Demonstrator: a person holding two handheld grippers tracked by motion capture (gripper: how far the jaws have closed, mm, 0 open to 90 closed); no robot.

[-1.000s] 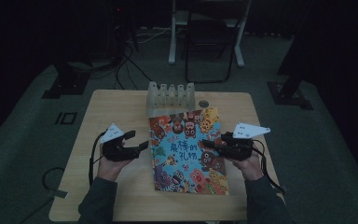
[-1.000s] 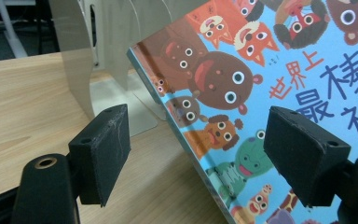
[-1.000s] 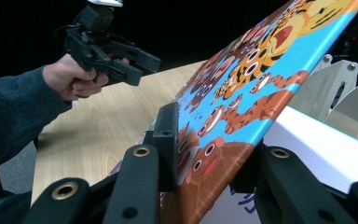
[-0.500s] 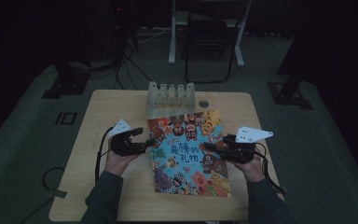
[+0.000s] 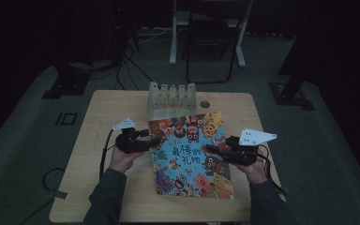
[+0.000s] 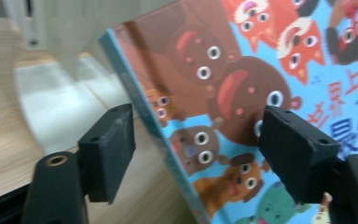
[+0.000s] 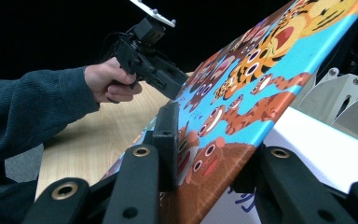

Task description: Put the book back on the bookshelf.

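A colourful picture book [image 5: 192,154] with cartoon animals lies on the wooden table [image 5: 108,108]. My right gripper [image 5: 211,149] is shut on the right edge of its cover [image 7: 261,60], which is tilted up off a white page [image 7: 326,144]. My left gripper [image 5: 155,140] is at the book's left edge. In the left gripper view its jaws [image 6: 200,149] straddle the spine edge [image 6: 168,140]. They have just been closing, but the pads stand clear of the book. The right gripper view shows the left gripper [image 7: 168,79] and its hand beyond the cover.
A pale slotted rack [image 5: 171,96] stands right behind the book at the table's back, close to the top edge of the book. A metal chair [image 5: 211,37] and cables lie on the dark floor beyond. Bare wood lies to the left of the book.
My left gripper has moved right, from beside the book to its left edge, and its jaws now sit around that edge. The right gripper and the cover have kept still.
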